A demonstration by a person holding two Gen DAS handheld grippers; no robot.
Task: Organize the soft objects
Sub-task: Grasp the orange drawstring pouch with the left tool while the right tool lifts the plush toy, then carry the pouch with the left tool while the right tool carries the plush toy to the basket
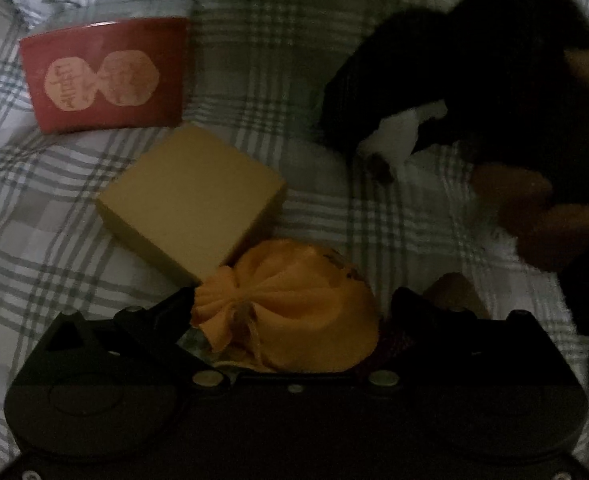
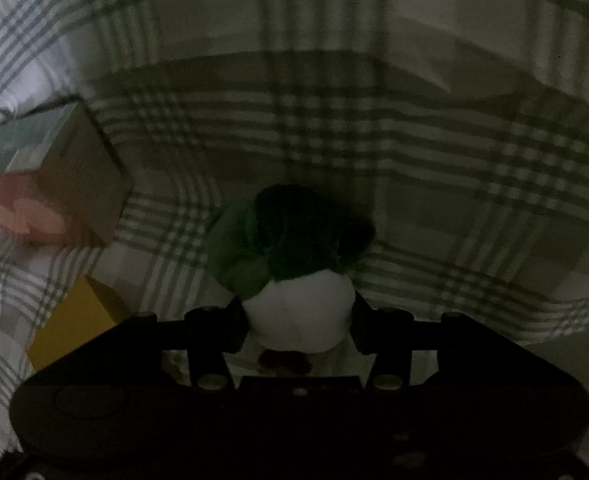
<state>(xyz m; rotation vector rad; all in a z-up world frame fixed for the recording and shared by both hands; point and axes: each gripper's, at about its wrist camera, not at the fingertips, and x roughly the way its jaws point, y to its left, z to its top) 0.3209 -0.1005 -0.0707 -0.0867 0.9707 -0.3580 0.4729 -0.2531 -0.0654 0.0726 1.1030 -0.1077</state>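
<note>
While bracketing the orange pouch (image 1: 306, 280) low over the plaid sheet (image 1: 34, 208), standing fairly wide in the left gripper (image 1: 290, 300): one finger touching the gathered frill, the other side too dark for telling whether pressing or only flanking. Probably being positioned fingers-astride for squeezing the soft body rather than the tied neck.

Closing snugly in the right gripper (image 2: 298, 316) on the white-and-green plush (image 2: 286, 236): pads pressing the round white bottom on both sides, leafy green top pointing away over the sheet. Likely gripping the firmer white part because of the floppy leaves.

Lying touching the pouch's far side: a yellow block (image 1: 190, 196), tilted on the rumpled sheet. Sitting beyond, well apart: a red box (image 1: 106, 76) with two pale hexagons on top.

Showing at the right view's left edge: a pale box (image 2: 74, 168) with something pink (image 2: 22, 208) blurred against it; not telling whether the red box from another side.

Counting: two grippers, one orange pouch, one plush, one yellow block, one red box, perhaps one further box.
</note>
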